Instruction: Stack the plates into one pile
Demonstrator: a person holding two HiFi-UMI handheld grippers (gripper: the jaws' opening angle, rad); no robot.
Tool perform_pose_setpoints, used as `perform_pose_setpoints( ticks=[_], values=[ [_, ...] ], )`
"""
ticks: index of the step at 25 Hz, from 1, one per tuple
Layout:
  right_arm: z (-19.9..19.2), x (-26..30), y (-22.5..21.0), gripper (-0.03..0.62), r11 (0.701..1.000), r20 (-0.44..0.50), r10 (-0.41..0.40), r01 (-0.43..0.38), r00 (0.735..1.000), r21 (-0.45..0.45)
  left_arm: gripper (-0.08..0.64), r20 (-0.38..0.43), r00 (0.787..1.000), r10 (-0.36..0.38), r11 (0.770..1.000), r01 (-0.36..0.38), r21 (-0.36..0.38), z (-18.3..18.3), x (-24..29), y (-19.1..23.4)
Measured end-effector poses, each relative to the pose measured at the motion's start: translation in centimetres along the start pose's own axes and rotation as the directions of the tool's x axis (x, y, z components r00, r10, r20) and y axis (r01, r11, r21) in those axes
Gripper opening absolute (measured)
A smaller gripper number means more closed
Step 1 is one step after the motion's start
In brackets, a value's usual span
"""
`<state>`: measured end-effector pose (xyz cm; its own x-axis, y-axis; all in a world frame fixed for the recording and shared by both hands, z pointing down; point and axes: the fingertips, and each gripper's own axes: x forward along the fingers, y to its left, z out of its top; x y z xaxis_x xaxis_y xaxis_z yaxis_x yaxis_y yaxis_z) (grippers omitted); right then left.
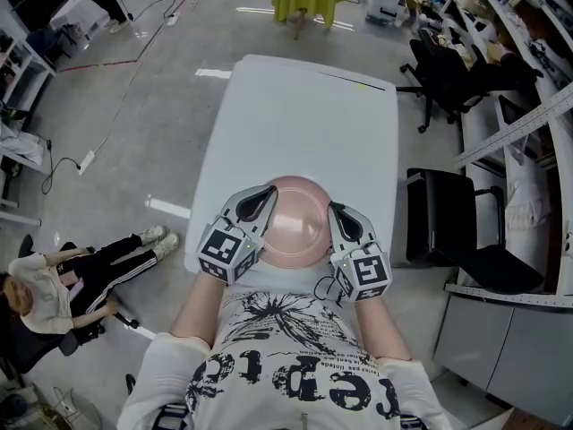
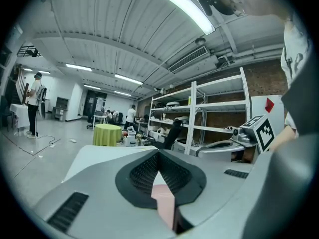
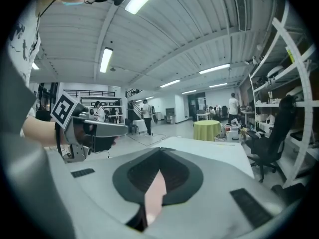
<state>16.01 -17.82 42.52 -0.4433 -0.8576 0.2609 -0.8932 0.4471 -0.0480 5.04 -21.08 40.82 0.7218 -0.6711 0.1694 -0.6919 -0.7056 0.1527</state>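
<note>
My left hand-held gripper and right hand-held gripper are clamped on opposite rims of the pink plate, possibly already a pile, at the near end of the table; I should keep it level.

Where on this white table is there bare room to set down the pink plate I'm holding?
The white table is bare from the pink plate's far rim to the far edge, side to side. It is crowded only at the near end, where the left gripper and right gripper clamp the plate's rim.
</note>
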Motion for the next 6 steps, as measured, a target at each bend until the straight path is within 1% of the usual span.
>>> perform_pose_setpoints(
  ticks=[2,6],
  values=[
    [-0.09,0.13,-0.04,0.006,1.000,-0.011,-0.005,0.005,1.000,0.028,0.008,-0.001,1.000,-0.006,1.000,0.006,-0.006,0.07,0.10,-0.06],
    [0.00,0.39,-0.14,0.006,0.999,-0.014,-0.008,0.009,1.000,0.035,0.008,0.003,1.000,-0.020,0.999,0.020,-0.025,0.22,0.60,-0.21]
  ],
)
